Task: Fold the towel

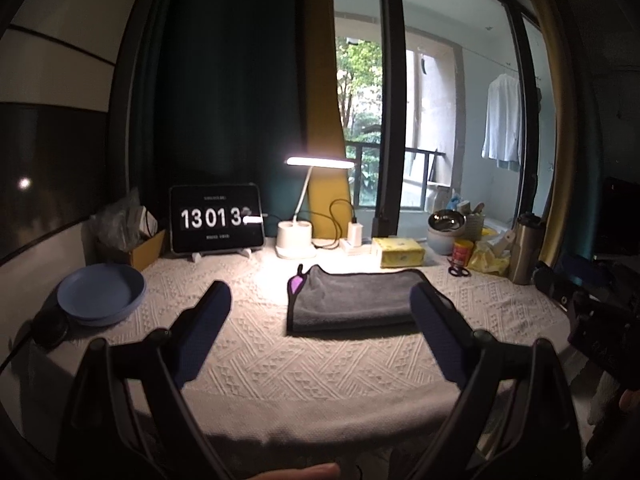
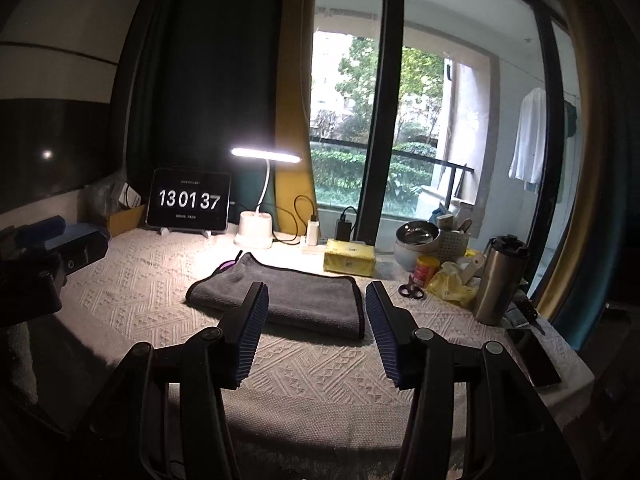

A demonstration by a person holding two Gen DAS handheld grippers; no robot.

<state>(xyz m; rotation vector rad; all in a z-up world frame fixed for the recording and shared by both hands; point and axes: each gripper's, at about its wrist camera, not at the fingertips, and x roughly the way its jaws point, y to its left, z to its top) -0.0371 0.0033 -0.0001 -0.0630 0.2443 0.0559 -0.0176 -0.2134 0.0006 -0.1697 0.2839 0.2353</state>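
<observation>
Both tongs hang back over the near edge of the table (image 2: 320,364), and both are spread wide, nothing pinched. Left tongs (image 1: 320,296) look out at bare cloth, with the towel (image 1: 354,300) ahead and off toward their right finger. Right tongs (image 2: 316,296) are lined up better: the towel's near-right corner sits just beyond the gap between their fingers (image 2: 252,320).

And the towel itself? Grey, dark-trimmed, lying flat mid-table, clear of everything around it. Looks already doubled over, I'd say, going by that thick near edge. Long axis runs across the tongs, left to right, slightly skewed, with the left end angling away toward the lamp (image 2: 256,236). Purple tag (image 1: 297,282) peeks out at the far-left corner, pointing away.

Why the wide spread and the stand-off? My guess is they're either done or squaring up for one more fold, each pair ready to take a corner. Blue plate (image 1: 100,294) sits well off to the left tongs' left; scissors (image 2: 411,290) and a steel flask (image 2: 498,280) crowd the right tongs' right, so room's tighter there
</observation>
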